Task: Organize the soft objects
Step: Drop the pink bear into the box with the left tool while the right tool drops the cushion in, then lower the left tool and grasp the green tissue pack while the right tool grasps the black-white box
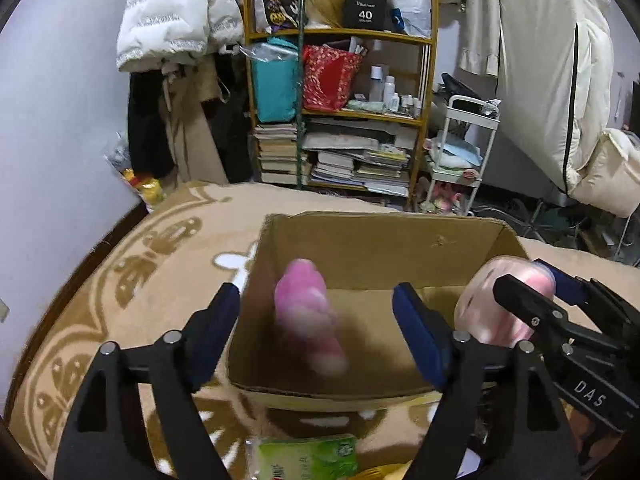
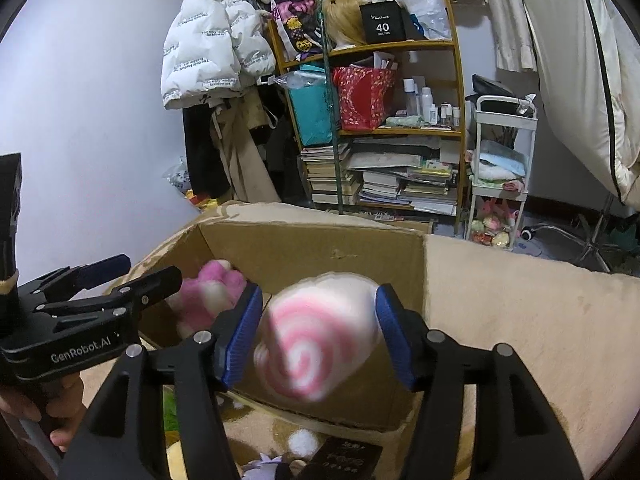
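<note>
Blurred, a pink plush paw (image 1: 310,316) sits between the wide-spread fingers of the left hand-held gripper (image 1: 316,336), untouched, inside the cardboard box (image 1: 380,240). Right beside it, the right hand-held gripper (image 2: 318,336) clasps a pink-swirled white plush (image 2: 316,336) over the box's near edge.

You are in a cluttered home bedroom, wooden shelf (image 1: 340,112) stacked with books (image 1: 340,164) and toiletry bottles (image 2: 428,102), white puffer jacket (image 1: 172,12) hanging, patterned blanket (image 1: 132,280) underneath, white trolley (image 2: 500,176) alongside.
</note>
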Demonstrator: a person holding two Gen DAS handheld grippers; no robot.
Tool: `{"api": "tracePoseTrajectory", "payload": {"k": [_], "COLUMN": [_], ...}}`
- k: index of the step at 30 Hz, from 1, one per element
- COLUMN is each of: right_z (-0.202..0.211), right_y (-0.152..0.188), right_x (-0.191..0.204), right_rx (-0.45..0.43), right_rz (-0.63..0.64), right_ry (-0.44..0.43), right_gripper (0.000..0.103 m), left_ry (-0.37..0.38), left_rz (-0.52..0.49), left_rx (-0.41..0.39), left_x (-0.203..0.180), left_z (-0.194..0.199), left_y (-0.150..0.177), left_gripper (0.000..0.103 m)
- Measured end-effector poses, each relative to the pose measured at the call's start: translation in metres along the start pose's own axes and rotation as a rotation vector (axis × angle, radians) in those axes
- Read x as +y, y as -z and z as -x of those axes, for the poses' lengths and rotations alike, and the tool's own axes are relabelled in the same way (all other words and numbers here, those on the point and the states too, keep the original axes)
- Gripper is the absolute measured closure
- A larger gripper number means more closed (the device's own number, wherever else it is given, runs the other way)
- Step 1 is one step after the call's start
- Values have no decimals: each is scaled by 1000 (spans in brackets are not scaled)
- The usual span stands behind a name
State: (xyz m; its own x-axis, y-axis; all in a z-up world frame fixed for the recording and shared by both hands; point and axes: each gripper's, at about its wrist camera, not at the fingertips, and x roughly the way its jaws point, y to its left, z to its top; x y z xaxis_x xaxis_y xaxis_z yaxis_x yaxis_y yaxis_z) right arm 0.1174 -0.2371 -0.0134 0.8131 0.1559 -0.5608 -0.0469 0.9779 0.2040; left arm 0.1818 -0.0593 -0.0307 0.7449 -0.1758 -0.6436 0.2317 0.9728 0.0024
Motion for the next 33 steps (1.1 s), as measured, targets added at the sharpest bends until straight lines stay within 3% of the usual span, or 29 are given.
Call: {"api": "tracePoseTrajectory", "payload": {"k": [8, 19, 33], "right_z": [33, 62, 98], "right_y": [-3, 5, 26], "right_x": [10, 22, 30], "right_rx": [-82, -77, -23], "right_rz": [20, 71, 59], "right_ry": [-6, 26, 10], "right_gripper": [1, 0, 0], "left_ry": [-39, -66, -85], "left_rz": [-43, -76, -68], "left_rx": [11, 43, 175], "left_x": [1, 4, 16], "left_z": [25, 65, 91], "left_y": [6, 21, 51], "left_gripper": [10, 4, 4]}}
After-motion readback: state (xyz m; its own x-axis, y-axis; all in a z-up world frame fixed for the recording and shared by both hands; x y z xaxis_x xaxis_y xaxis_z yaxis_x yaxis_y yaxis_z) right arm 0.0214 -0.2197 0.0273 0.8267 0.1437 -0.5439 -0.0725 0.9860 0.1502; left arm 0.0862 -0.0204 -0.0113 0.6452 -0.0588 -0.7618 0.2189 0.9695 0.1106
